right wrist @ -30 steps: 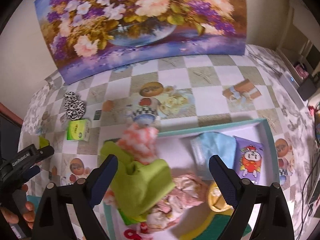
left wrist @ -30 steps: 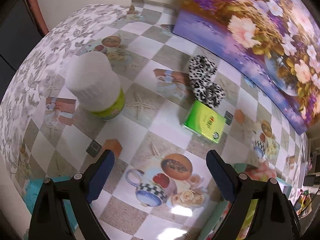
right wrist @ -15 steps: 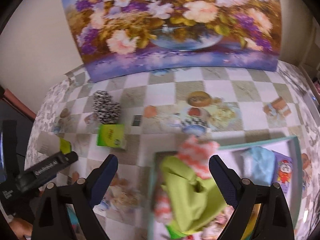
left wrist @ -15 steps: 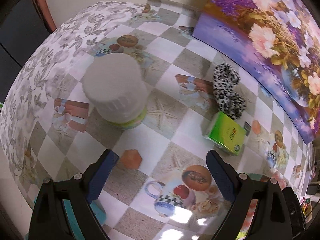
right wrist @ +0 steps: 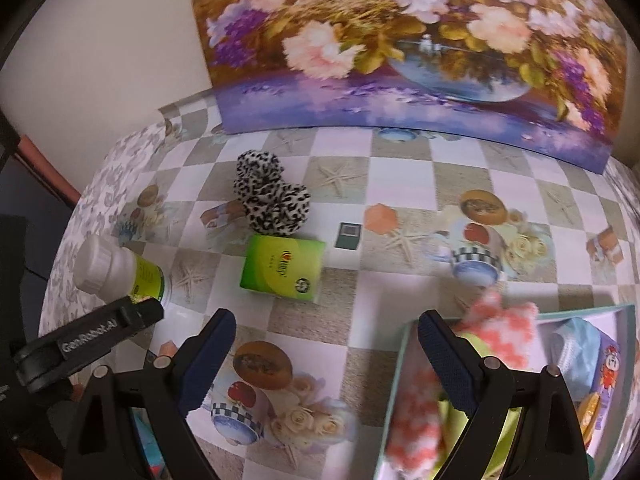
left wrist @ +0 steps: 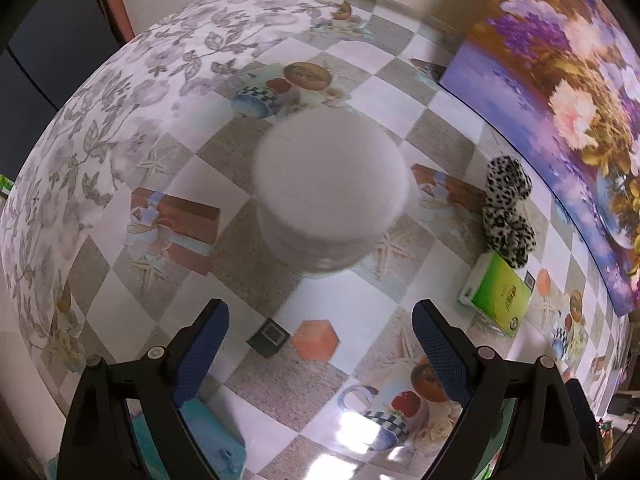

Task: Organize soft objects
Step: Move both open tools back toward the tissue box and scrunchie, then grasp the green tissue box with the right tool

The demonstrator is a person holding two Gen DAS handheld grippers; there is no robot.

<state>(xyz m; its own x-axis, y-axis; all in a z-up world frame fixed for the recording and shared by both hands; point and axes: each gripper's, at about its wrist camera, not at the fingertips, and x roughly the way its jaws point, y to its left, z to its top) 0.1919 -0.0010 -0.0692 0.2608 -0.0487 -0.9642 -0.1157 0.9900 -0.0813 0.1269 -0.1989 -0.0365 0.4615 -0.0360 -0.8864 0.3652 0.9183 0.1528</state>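
Note:
A black-and-white leopard-print soft item (right wrist: 272, 196) lies on the checked tablecloth near the flower picture; it also shows in the left wrist view (left wrist: 506, 210). A green packet (right wrist: 282, 268) lies just in front of it, also seen from the left (left wrist: 500, 294). My left gripper (left wrist: 320, 346) is open and empty, close above a white-capped bottle (left wrist: 332, 200). My right gripper (right wrist: 326, 348) is open and empty, above the table left of a teal tray (right wrist: 402, 344) holding pink-and-white (right wrist: 504, 330) and blue (right wrist: 576, 344) soft things.
A large flower picture (right wrist: 400, 48) leans against the wall at the back. The white bottle (right wrist: 120, 276) stands at the left, with the left gripper's finger (right wrist: 92, 340) beside it. The table's rounded edge drops off at the left. A teal object (left wrist: 212, 440) lies under the left gripper.
My left gripper has moved left and closer over the white bottle. My right gripper has moved left, away from the tray, so the leopard item and green packet are now ahead of it.

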